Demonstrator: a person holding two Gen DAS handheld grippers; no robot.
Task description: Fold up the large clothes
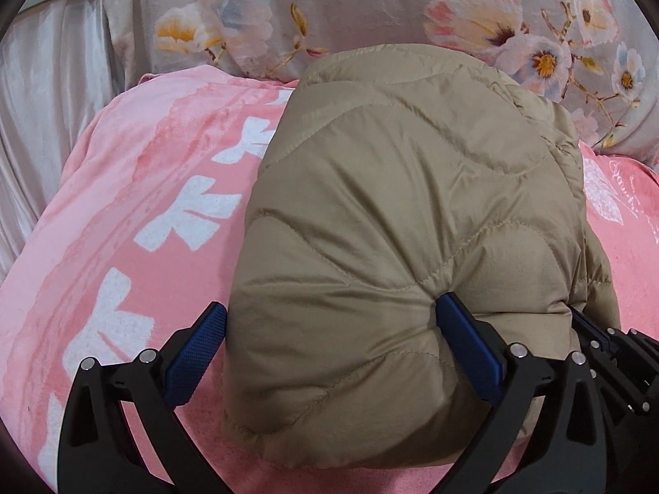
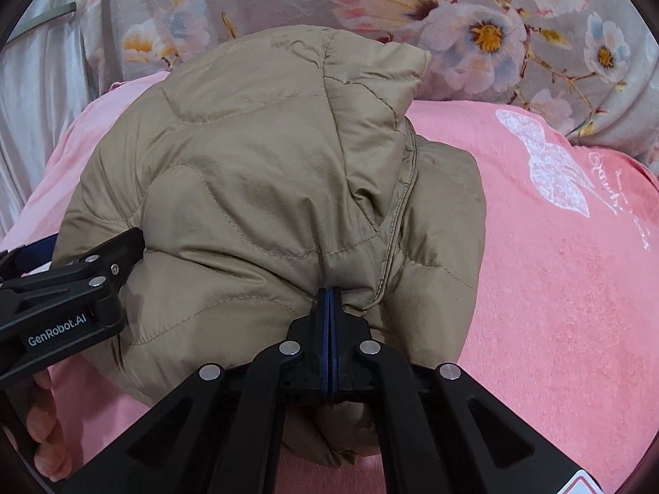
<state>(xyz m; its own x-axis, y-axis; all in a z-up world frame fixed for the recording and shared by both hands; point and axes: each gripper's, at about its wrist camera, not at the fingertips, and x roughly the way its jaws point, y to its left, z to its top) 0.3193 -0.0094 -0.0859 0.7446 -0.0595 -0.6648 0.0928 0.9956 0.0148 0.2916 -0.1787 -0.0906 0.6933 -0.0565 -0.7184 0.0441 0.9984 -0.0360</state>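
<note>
on the pink blanket (image 2: 556, 288) the folded beige jacket (image 1: 391, 206) lies straight ahead of us, its long side running away. right tongs (image 2: 329, 294) pinch its near edge; left tongs (image 1: 329, 321) straddle the near-left corner, spread.

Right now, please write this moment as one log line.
left tool: open around jacket | right tool: shut on jacket | jacket: bundled on pink blanket

"GenRobot.AI" (white lettering) stands on the left gripper (image 2: 123, 247).
</note>
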